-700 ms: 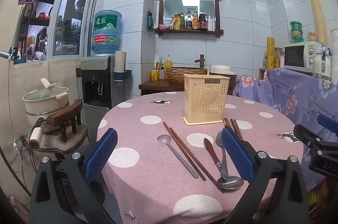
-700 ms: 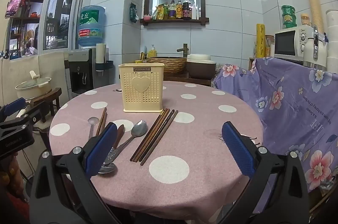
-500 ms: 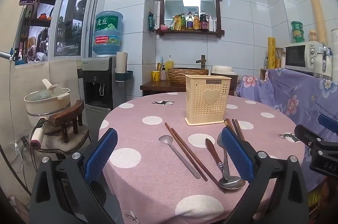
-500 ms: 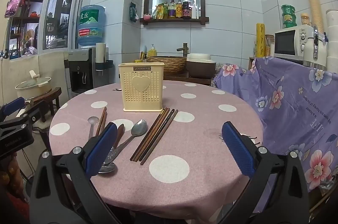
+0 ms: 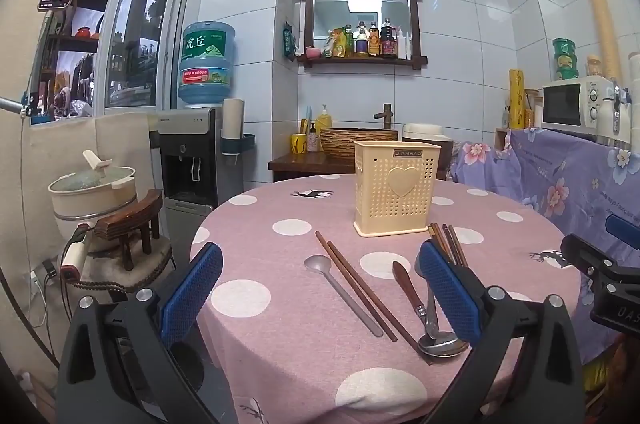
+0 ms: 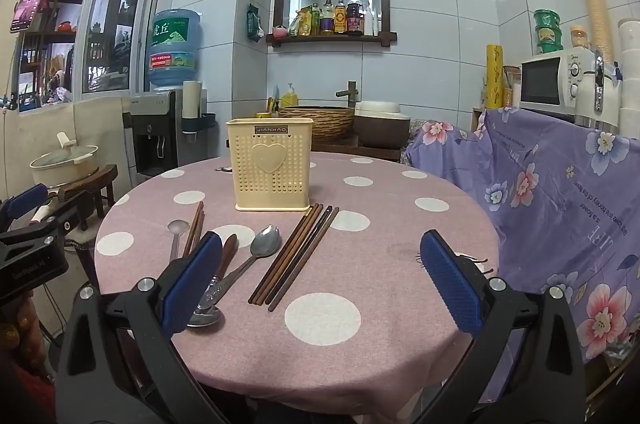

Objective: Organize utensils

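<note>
A cream perforated utensil holder (image 5: 396, 188) (image 6: 270, 164) stands upright on the round pink dotted table (image 5: 280, 304) (image 6: 400, 264). In front of it lie a grey spoon (image 5: 342, 294) (image 6: 176, 236), two brown chopsticks (image 5: 356, 288) (image 6: 195, 228), a wooden-handled spoon (image 5: 408, 290) (image 6: 226, 256), a steel spoon (image 6: 256, 256) (image 5: 442, 338), and a bundle of several dark chopsticks (image 6: 296, 254) (image 5: 446, 244). My left gripper (image 5: 320, 288) is open and empty, held over the table's near edge. My right gripper (image 6: 320, 280) is open and empty, also at the near edge.
A water dispenser (image 5: 196, 152), a stool with a pot (image 5: 94, 192), a wooden counter with a basket sink (image 5: 356, 140), and a microwave (image 5: 576, 104) on a purple floral cloth (image 6: 560, 192) surround the table. Each gripper shows at the other view's edge.
The left gripper has drifted slightly, so the table scene sits a little higher and to the right in its view. The right gripper and the utensils have not moved.
</note>
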`<state>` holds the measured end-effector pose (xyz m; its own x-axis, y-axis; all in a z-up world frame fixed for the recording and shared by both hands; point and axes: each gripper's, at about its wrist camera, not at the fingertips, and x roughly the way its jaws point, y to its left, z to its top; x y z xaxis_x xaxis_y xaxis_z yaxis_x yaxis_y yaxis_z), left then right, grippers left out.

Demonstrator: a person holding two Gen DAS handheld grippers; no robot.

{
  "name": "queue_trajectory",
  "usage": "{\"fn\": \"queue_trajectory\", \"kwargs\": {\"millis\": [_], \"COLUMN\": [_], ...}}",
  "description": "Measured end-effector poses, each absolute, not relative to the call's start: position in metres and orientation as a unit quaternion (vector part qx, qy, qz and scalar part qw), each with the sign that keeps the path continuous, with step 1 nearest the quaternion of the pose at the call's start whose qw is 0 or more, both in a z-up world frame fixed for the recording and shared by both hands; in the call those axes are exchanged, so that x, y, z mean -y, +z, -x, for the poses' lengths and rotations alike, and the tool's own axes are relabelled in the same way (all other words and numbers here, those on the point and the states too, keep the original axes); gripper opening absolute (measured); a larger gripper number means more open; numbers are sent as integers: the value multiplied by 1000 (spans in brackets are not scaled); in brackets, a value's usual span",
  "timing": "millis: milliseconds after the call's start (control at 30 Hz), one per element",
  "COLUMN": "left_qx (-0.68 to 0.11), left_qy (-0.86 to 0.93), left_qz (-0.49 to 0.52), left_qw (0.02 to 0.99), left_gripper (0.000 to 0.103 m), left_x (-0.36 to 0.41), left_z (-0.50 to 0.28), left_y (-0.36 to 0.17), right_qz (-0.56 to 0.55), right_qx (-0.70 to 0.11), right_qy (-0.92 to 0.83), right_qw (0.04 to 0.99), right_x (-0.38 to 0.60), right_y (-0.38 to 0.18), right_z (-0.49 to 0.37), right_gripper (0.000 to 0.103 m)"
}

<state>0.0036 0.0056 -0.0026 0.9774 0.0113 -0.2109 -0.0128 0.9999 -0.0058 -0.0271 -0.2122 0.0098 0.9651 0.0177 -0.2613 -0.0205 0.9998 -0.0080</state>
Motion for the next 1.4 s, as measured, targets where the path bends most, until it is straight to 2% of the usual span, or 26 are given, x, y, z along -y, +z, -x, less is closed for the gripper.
{"fn": "queue_trajectory", "kwargs": {"millis": [1400], "left_qx": [-106], "left_qy": [8], "left_qz": [0], "left_qw": [994], "left_gripper": [98], "left_x": [-6], "left_z": [-2], "left_y": [-4], "right_qz": [5], "right_qx": [-134], "right_qy": [10], "right_qw": [991], "right_x": [208], "right_y": [8], "right_z": [27], "right_gripper": [98]}}
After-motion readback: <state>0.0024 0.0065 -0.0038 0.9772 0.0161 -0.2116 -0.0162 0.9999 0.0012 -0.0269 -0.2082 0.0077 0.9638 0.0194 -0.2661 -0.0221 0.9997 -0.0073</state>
